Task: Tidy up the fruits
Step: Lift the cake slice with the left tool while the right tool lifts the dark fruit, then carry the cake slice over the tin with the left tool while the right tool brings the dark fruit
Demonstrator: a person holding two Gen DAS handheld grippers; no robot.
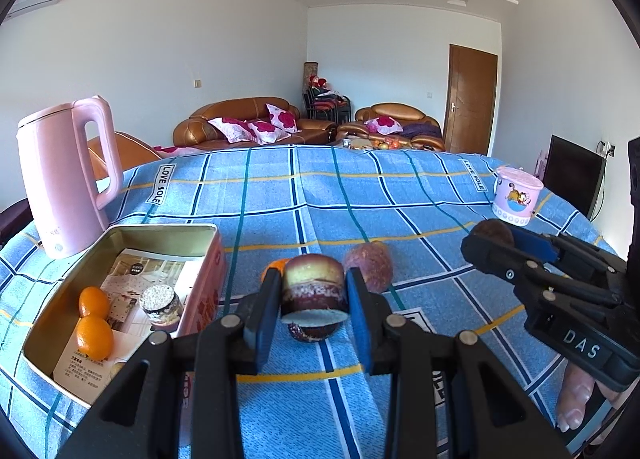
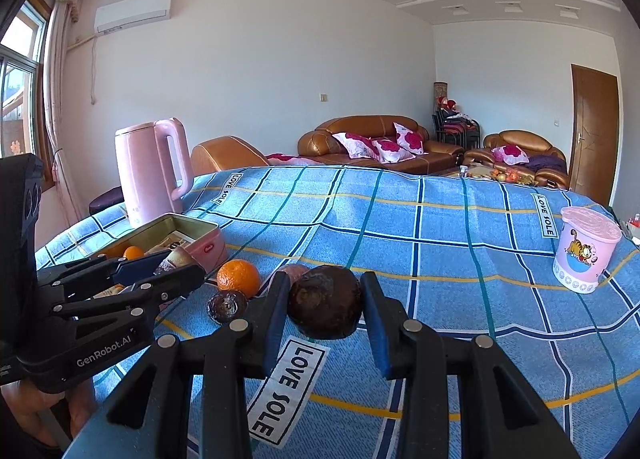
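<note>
My left gripper (image 1: 313, 295) is shut on a halved passion fruit (image 1: 314, 287), held above the blue checked cloth (image 1: 420, 195). Another dark half (image 1: 310, 331) lies on the cloth just below it. An orange (image 1: 274, 265) and a reddish fruit (image 1: 370, 265) lie behind. The pink tin box (image 1: 200, 287) at the left holds two small oranges (image 1: 94, 317) and a passion fruit half (image 1: 160, 305). My right gripper (image 2: 325, 309) is shut on a dark wrinkled passion fruit (image 2: 325, 307), right of the orange (image 2: 238, 277) and a dark half (image 2: 227, 305).
A pink kettle (image 1: 64, 175) stands behind the tin at the far left. A pink cartoon cup (image 1: 516, 195) stands at the right of the table. Sofas and a wooden door stand beyond the table's far edge.
</note>
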